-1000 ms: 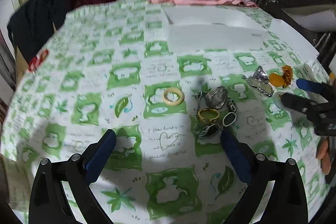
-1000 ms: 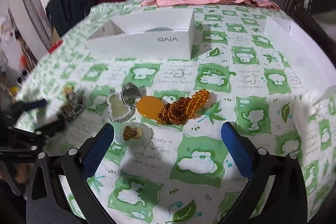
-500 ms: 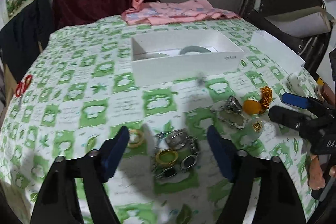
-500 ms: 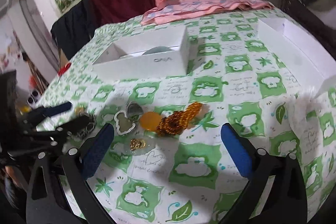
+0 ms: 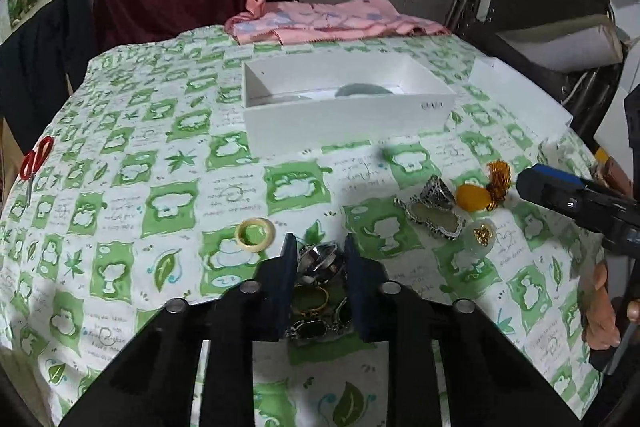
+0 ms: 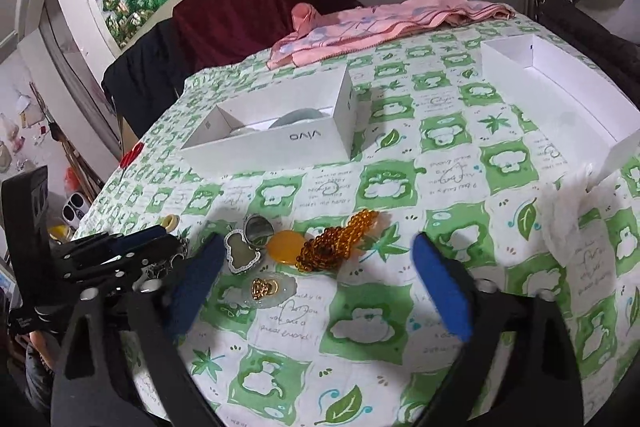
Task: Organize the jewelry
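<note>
Silver ring (image 5: 320, 263) clamped between the pads of the left tool (image 5: 318, 269), amid a heap of rings (image 5: 316, 311) at 6 o'clock on the surface (image 5: 168, 163); jaws just drawn in tight on it. Cream ring (image 5: 255, 235) lying alone just at 10 o'clock from that tool. Further at 2 o'clock, a second cluster: silver pendant (image 6: 240, 255), amber stone (image 6: 285, 246), amber beads (image 6: 340, 239) touching the stone, and pale pendant with gold heart (image 6: 266, 289) just nearer the camera. Right tool (image 6: 316, 291) over this cluster, jaws wide apart though just narrowing, nothing pressed between them; pale pendant within the gap. White box (image 6: 280, 131) standing at 12 o'clock beyond the jewelry, a pale round thing inside. Second white box (image 6: 560, 87) at 2 o'clock near the edge. Pink cloth (image 6: 380, 23) at the far rim; red scissors (image 5: 36, 163) at 9 o'clock.
</note>
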Tool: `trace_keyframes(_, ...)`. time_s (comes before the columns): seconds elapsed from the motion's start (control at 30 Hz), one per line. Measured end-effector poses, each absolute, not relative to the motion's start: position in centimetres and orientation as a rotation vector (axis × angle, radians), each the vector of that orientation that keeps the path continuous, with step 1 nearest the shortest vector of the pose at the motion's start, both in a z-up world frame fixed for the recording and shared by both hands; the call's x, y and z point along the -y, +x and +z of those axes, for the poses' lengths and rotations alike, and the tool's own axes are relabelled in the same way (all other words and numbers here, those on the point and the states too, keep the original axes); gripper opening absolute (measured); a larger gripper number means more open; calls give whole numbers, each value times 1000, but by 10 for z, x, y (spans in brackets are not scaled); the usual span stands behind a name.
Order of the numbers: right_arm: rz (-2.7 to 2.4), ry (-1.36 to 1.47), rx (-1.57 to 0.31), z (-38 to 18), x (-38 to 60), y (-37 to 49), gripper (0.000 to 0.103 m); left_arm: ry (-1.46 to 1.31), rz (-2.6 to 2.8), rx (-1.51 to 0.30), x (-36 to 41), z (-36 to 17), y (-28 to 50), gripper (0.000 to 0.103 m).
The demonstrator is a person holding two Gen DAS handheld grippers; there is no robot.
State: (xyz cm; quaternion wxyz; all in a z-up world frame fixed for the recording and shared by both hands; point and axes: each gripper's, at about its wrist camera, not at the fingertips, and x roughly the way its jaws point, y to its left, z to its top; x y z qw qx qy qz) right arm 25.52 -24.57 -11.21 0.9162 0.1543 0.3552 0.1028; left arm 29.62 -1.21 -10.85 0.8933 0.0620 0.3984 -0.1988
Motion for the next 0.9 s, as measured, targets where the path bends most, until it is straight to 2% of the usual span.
trace_keyframes(0.07, 217, 337, -737, -113, 248, 256, 76, 95, -406, -815, 4, -104, 297, 13)
trace_keyframes(0.27, 220, 387, -760, -118, 256, 259, 75, -2, -380, -806, -20, -97, 302, 13)
trace_keyframes(0.47, 226, 331, -804, -123, 241, 266, 66, -77, -371, -808, -41, -93, 307, 12)
trace_keyframes(0.53, 205, 281, -831, -125, 233, 272, 57, -105, -376, -819, -45, -94, 309, 12)
trace_keyframes(0.57, 196, 250, -830, -124, 228, 273, 50, -114, -389, -826, -46, -94, 309, 12)
trace_keyframes(0.6, 208, 239, -837, -125, 225, 275, 33, -117, -398, -830, -46, -95, 309, 12)
trace_keyframes(0.63, 224, 248, -837, -127, 225, 274, 25, -115, -407, -832, -45, -95, 308, 12)
trace_keyframes(0.7, 230, 267, -829, -127, 229, 274, 23, -102, -433, -835, -39, -96, 305, 12)
trace_keyframes(0.77, 236, 290, -825, -128, 232, 274, 22, -84, -466, -833, -30, -96, 301, 18)
trace_keyframes(0.83, 240, 287, -816, -126, 232, 273, 22, -54, -478, -823, -22, -95, 296, 40)
trace_keyframes(0.9, 240, 280, -809, -125, 230, 271, 22, -5, -470, -812, -14, -96, 293, 40)
